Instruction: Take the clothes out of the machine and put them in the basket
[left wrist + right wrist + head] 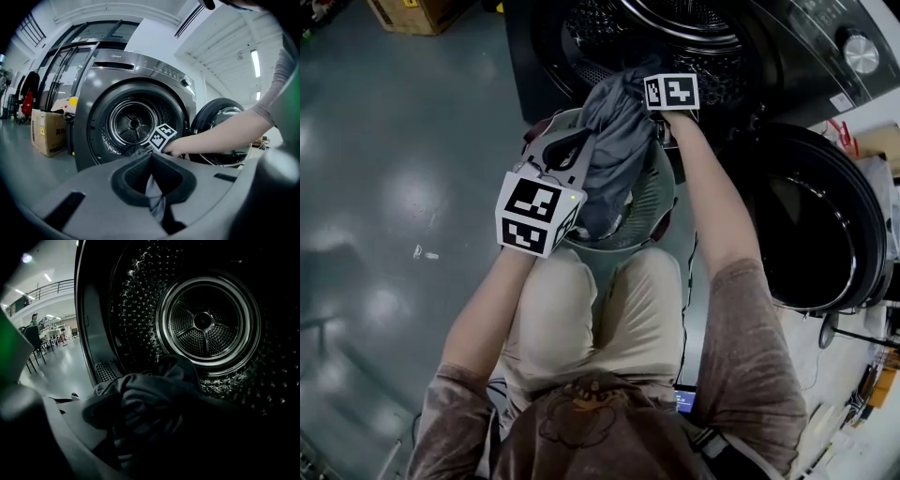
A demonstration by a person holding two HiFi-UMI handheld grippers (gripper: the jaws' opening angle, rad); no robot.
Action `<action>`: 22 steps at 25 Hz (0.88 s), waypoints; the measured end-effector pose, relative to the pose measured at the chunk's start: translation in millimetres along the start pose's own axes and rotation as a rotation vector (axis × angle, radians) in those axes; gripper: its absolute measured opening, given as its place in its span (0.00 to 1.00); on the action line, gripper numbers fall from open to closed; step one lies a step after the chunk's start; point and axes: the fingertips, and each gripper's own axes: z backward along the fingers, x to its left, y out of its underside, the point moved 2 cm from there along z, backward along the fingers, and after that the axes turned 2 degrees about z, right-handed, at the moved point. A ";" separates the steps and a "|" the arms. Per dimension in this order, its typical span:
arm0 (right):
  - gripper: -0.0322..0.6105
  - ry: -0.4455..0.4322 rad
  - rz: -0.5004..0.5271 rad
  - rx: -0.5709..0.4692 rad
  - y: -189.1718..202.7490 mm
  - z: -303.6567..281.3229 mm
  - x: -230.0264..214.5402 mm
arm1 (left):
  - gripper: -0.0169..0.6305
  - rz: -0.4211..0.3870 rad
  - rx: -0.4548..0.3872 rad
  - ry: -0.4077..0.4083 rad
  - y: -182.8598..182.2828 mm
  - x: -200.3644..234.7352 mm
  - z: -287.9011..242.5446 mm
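A grey garment point(614, 150) hangs from the mouth of the machine's drum point(694, 52) down into the round grey basket point(654, 202) in front of the kneeling person. My left gripper point(577, 141) sits at the basket's left rim. In the left gripper view its fingertips meet and the grey cloth point(157, 201) shows in the gap behind them. My right gripper point(661, 75) is at the drum's mouth above the garment's top end. In the right gripper view the bunched garment point(140, 399) lies right ahead of the dark jaws, and I see no pad pressing on it.
The round door point(816, 225) stands swung open at the right. A cardboard box point(417, 11) sits on the floor at the far left. The perforated drum point(206, 324) behind the garment looks bare. The person's knees are right behind the basket.
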 end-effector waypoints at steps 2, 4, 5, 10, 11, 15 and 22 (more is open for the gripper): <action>0.69 -0.005 0.006 0.002 0.6 0.1 0.7 | 0.04 -0.002 0.005 0.004 0.9 -0.4 -0.2; 0.67 -0.012 0.014 -0.002 0.7 1.1 1.9 | 0.04 -0.002 0.005 0.006 1.0 -0.4 0.1; 0.64 -0.016 0.022 -0.008 0.4 1.8 3.3 | 0.04 -0.001 0.004 0.005 1.1 0.2 0.3; 0.45 -0.030 0.054 -0.027 0.8 5.7 13.2 | 0.04 0.003 0.010 0.003 2.7 0.9 -0.2; 0.41 -0.028 0.066 -0.029 0.5 6.9 14.7 | 0.04 0.002 0.012 0.005 2.7 0.2 -0.2; 0.23 -0.019 0.122 -0.025 -1.1 14.1 19.0 | 0.04 0.003 0.013 0.011 3.0 -1.4 -0.7; 0.16 -0.066 0.171 -0.073 0.2 40.2 39.2 | 0.04 -0.011 0.020 0.011 3.7 -2.7 -1.2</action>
